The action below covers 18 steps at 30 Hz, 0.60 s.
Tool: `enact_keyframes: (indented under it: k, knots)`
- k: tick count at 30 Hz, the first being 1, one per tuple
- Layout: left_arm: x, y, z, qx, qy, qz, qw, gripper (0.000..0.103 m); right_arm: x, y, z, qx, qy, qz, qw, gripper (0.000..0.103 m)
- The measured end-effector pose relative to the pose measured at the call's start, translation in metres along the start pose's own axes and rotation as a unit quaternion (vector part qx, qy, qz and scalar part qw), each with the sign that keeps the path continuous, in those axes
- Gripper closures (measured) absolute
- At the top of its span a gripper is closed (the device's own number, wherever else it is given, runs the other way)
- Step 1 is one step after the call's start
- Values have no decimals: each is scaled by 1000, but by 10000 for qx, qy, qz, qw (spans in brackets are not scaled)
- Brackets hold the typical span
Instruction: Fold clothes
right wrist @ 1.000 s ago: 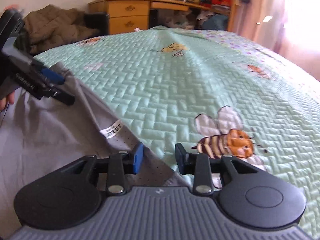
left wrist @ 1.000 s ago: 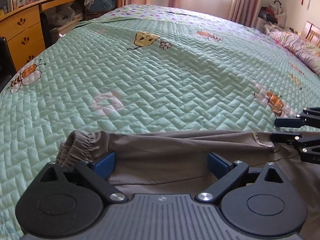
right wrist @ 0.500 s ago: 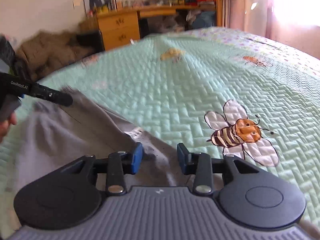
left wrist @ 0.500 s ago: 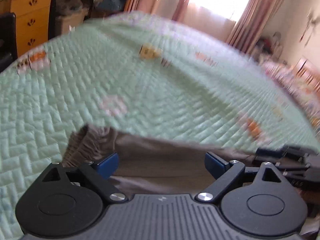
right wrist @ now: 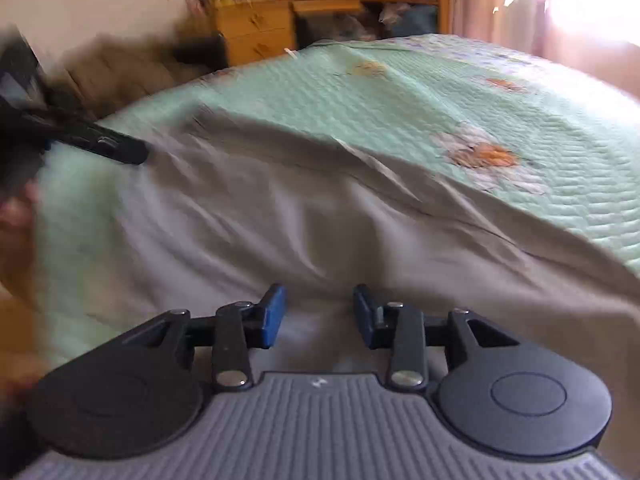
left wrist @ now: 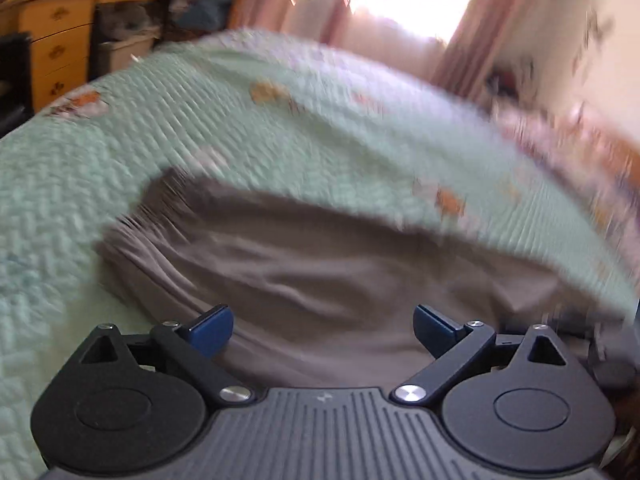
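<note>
Grey trousers [right wrist: 304,216] spread on quilt [right wrist: 500,112]

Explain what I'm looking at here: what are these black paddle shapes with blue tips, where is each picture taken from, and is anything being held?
There is no robot. A person holds a two-finger clamp tool in each hand, and a wide-angle camera on each tool looks forward along its fingers. One picture is from the left gripper, the other from the right gripper. The blue tips are the finger pads. A grey garment, with a gathered elastic edge, lies on a bed with a green quilted cover. Both views are motion-blurred. Both grippers stand open above the cloth and neither pinches it. In the right view, the dark bar at left is the left gripper's finger.
</note>
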<state>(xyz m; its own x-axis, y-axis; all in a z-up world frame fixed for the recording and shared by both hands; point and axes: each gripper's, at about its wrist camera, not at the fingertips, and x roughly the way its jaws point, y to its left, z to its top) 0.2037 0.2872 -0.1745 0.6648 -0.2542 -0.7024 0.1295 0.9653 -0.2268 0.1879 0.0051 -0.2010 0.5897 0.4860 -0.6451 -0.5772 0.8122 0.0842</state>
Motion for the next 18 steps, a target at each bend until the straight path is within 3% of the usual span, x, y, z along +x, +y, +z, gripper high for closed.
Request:
enact_keyframes:
  k: [3,11,18]
  knots:
    - [17,-6,-2,197,136,442,9987,9,-1,-5,5,-14,-16,-127,9999,64]
    - [12,18,0,-353,46,397,9986,8,-20,-25,-1,813,-99,136,9965,62]
    - [-12,21,-1,-764,-410,154,9961,8,-92,-31,-22,1086,-899,-7,9900,60]
